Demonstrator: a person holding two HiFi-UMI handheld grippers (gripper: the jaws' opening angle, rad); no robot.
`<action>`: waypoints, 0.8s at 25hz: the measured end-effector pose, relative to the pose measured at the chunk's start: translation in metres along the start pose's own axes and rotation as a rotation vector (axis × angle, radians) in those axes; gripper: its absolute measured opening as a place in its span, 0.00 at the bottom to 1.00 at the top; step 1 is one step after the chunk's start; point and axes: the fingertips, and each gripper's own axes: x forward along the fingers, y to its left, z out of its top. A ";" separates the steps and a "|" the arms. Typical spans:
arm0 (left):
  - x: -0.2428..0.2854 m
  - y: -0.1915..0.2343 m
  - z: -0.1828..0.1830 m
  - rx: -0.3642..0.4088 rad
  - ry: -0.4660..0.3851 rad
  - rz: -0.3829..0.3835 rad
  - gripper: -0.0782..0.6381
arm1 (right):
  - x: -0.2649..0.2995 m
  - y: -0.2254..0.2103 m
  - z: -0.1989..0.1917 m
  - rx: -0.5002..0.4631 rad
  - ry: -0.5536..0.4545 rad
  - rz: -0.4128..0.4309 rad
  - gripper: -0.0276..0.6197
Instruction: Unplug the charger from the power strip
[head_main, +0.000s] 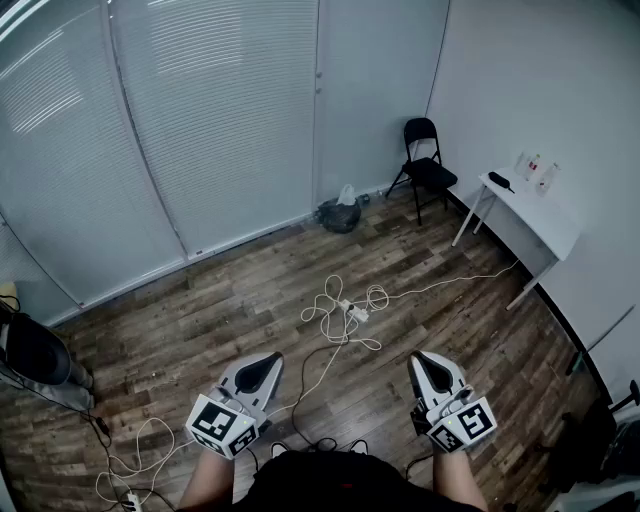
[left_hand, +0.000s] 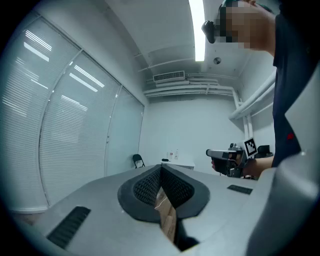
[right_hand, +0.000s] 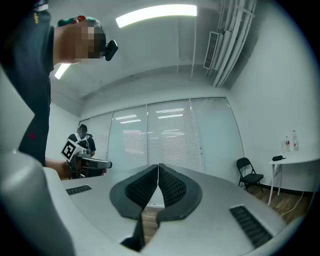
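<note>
Jaws of the left gripper (head_main: 268, 360) and right gripper (head_main: 420, 360) are pressed together on nothing, both level above the wood floor (head_main: 200, 330). Farther out, well apart from both, the power strip (head_main: 347, 306) and charger (head_main: 359, 315) lie among looped white cords (head_main: 322, 318). Beyond stand a black chair (head_main: 425, 160) and a white table (head_main: 535, 215).

The head view looks steeply down onto the brown wood-plank floor (head_main: 250, 310). Each gripper view sits close behind its jaws, facing level across the room; all three share the black folding chair (head_main: 424, 160).
</note>
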 end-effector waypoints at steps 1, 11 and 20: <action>-0.001 0.001 0.000 -0.003 0.003 0.005 0.13 | 0.001 0.001 0.000 -0.002 0.001 0.000 0.08; -0.010 0.001 -0.006 -0.013 0.009 0.013 0.13 | 0.001 0.008 -0.010 0.004 0.018 -0.005 0.08; -0.016 0.009 -0.013 -0.035 0.013 0.011 0.13 | 0.009 0.016 -0.021 0.069 0.020 -0.011 0.08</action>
